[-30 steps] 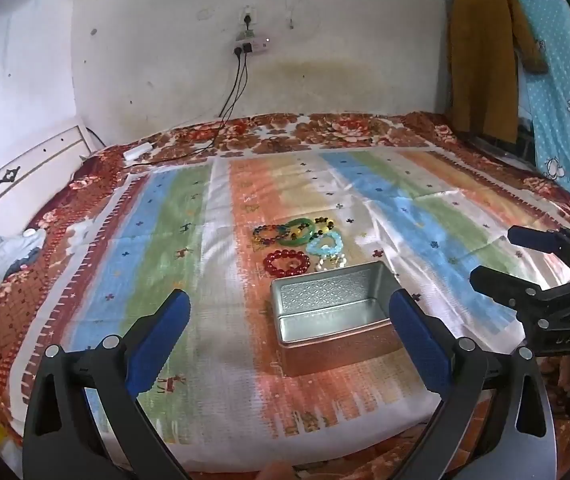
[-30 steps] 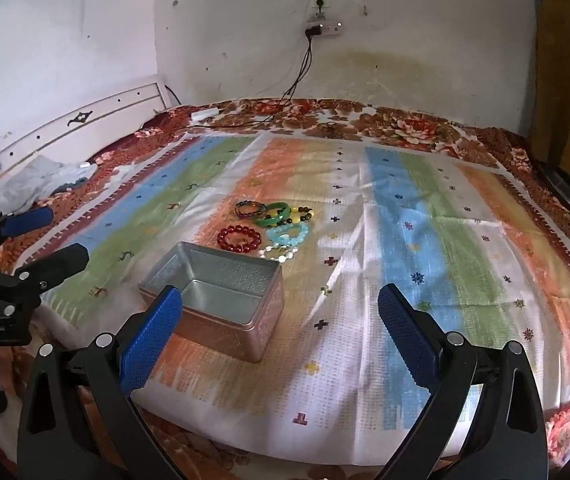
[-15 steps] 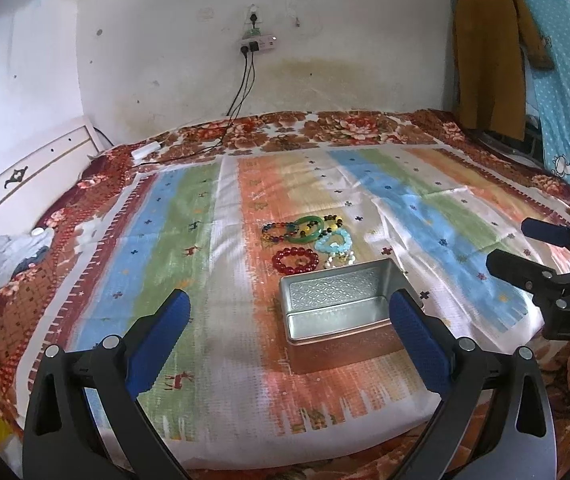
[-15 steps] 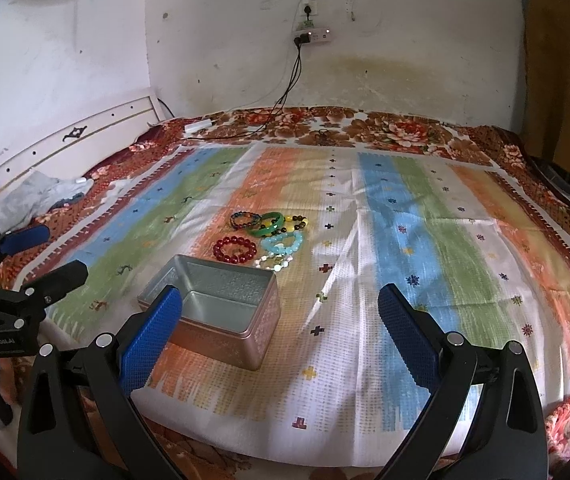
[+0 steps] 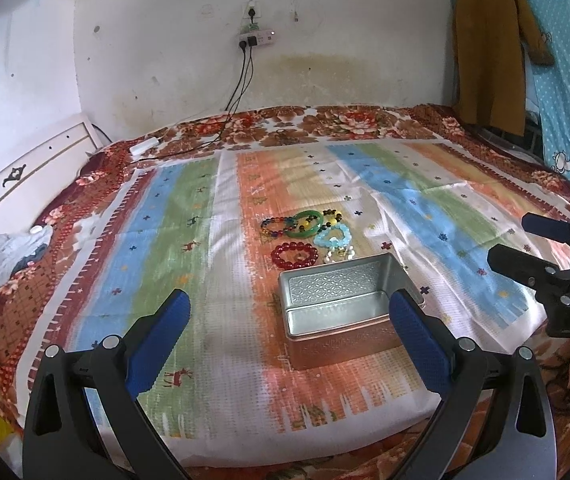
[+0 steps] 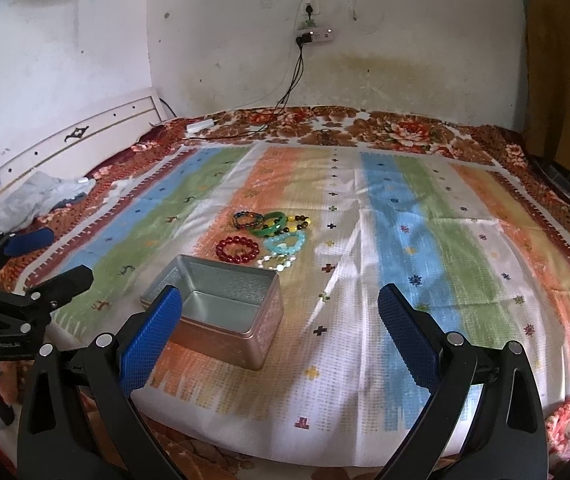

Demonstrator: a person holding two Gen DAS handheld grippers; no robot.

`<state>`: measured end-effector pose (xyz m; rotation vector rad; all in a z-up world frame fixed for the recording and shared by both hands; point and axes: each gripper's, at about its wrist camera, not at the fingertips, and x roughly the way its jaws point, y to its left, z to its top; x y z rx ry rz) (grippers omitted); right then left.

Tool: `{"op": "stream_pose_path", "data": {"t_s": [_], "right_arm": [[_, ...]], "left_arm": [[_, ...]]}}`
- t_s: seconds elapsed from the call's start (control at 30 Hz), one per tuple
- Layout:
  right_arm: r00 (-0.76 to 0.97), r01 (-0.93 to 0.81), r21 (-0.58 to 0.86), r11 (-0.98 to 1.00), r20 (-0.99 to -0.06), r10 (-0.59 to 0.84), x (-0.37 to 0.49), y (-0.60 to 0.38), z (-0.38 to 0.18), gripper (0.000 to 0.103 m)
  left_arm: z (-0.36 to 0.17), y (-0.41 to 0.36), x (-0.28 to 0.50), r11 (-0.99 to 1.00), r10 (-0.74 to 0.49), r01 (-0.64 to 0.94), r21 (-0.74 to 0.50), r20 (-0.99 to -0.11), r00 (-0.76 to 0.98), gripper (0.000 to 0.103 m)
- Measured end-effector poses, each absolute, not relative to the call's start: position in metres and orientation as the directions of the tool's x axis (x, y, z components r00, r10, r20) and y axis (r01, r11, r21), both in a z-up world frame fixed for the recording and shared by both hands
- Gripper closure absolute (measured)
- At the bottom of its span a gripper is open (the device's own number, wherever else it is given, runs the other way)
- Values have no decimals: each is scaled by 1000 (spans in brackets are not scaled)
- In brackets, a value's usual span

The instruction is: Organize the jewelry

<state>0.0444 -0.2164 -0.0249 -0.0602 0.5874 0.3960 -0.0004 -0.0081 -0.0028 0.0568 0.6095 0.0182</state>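
Both tongs hang short of the bed's near edge with nothing between their jaws: the left tongs (image 5: 289, 322) and the right tongs (image 6: 280, 326) each stand wide apart, blue ribbed pads facing inward. The bracelets lie in a tight cluster on the striped cloth (image 6: 425, 248), just beyond the far side of the open tin box (image 5: 339, 312), which looks empty.

The risks come mostly from crowding. The red bead bracelet (image 5: 295, 255) sits nearest the box, while the green bangle (image 5: 307, 224) touches or overlaps the multicoloured bead bracelet (image 5: 277, 226) and a dark-beaded one whose outline is hard to separate. The pale blue bracelet (image 5: 335, 236) presses against a small pearly one (image 5: 339, 254). A pinch into that huddle could lift two at once or scatter beads off sideways.

The bangle appears smooth, hard and glossy, likely to slip from a flat grip; the beaded loops look elastic and floppy. The cloth is thin and wrinkled, so pads scraping it could drag it. The box is light sheet metal with an embossed pattern and might slide if bumped.
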Motion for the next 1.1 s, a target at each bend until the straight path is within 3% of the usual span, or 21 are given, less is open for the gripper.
{"op": "stream_pose_path", "data": {"t_s": [0.13, 1.1], "right_arm": [[736, -424, 79, 902, -550, 394, 44, -214, -24, 4], [743, -373, 59, 926, -578, 336, 75, -207, -28, 4]], "left_arm": [[-3, -8, -1, 998, 45, -9, 66, -566, 823, 5], [-3, -6, 29, 998, 46, -5, 69, -605, 795, 5]]}}
